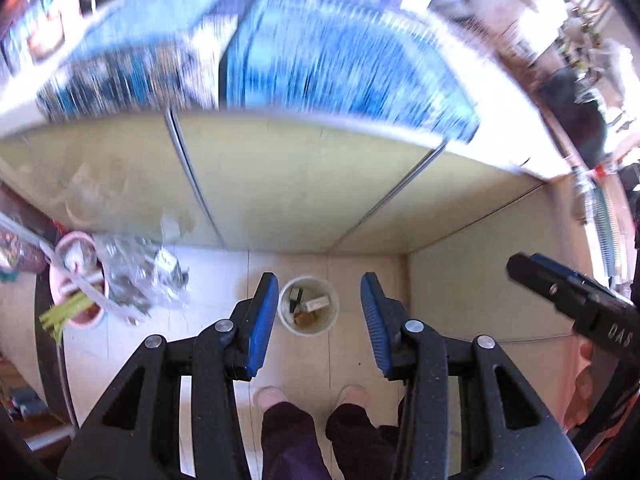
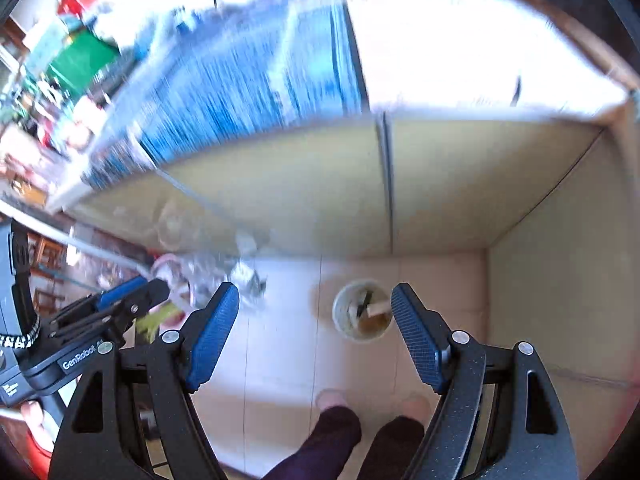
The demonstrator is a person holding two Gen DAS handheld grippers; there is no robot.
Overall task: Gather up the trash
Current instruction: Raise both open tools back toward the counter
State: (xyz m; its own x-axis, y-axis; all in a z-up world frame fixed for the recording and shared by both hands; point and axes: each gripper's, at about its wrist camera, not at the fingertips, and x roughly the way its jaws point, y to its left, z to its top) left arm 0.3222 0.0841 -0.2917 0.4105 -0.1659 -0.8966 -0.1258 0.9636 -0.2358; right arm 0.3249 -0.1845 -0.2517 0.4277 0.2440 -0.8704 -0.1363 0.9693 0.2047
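Observation:
A small white bin (image 1: pixel 309 306) stands on the pale tiled floor far below and holds scraps of trash. In the left wrist view it shows in the gap of my left gripper (image 1: pixel 320 320), which is open with nothing between its blue pads (image 1: pixel 262 320). In the right wrist view the bin (image 2: pixel 362 312) lies just left of the right fingertip of my right gripper (image 2: pixel 316 332), which is open wide and empty. Each gripper also shows in the other's view: the right gripper (image 1: pixel 520 270) at the right edge, the left gripper (image 2: pixel 154 286) at the left edge.
A pink bin (image 1: pixel 76 280) with crumpled clear plastic (image 1: pixel 140 276) and a yellow-green strip (image 1: pixel 64 314) sits on the floor at left. Yellow-green cabinet doors (image 1: pixel 280 180) rise behind, under a blurred blue-patterned counter top (image 1: pixel 340 60). A person's feet (image 1: pixel 272 396) stand below.

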